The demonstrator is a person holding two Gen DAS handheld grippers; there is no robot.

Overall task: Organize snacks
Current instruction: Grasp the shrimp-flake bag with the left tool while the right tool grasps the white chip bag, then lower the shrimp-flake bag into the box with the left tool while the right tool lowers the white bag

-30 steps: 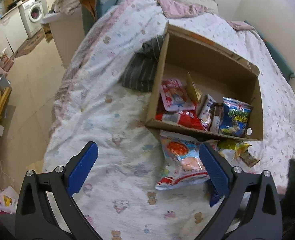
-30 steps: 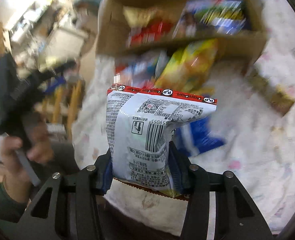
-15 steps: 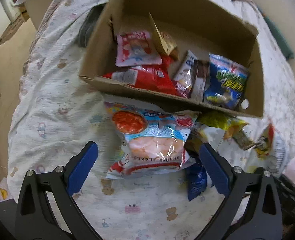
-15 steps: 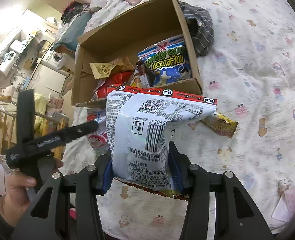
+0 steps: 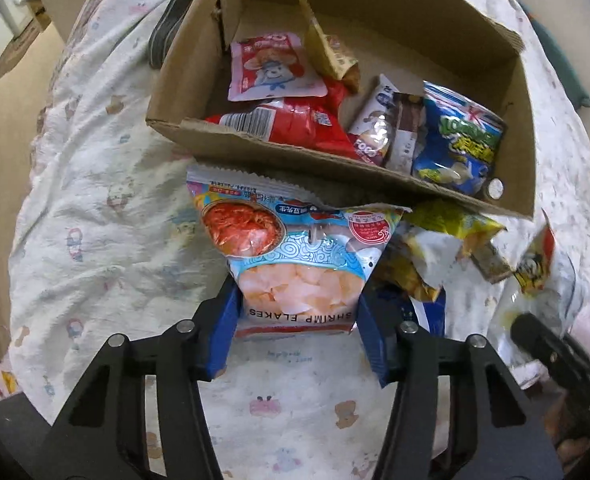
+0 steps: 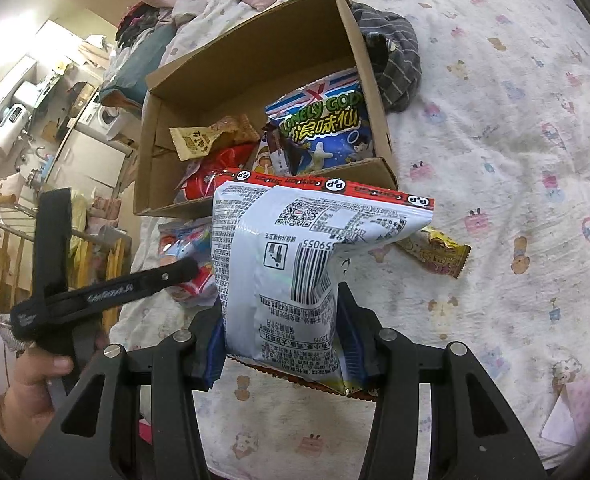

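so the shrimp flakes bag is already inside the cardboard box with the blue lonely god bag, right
Not quite. The shrimp flakes bag lies on the bedsheet outside the cardboard box, against its near wall, as the left wrist view shows. The blue Lonely God bag is indeed in the box.

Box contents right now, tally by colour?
Pink pouch: 1
Tan packet: 1
Red bag: 1
White pack: 1
Brown bar: 1
Blue bag: 1
Total: 6 visible
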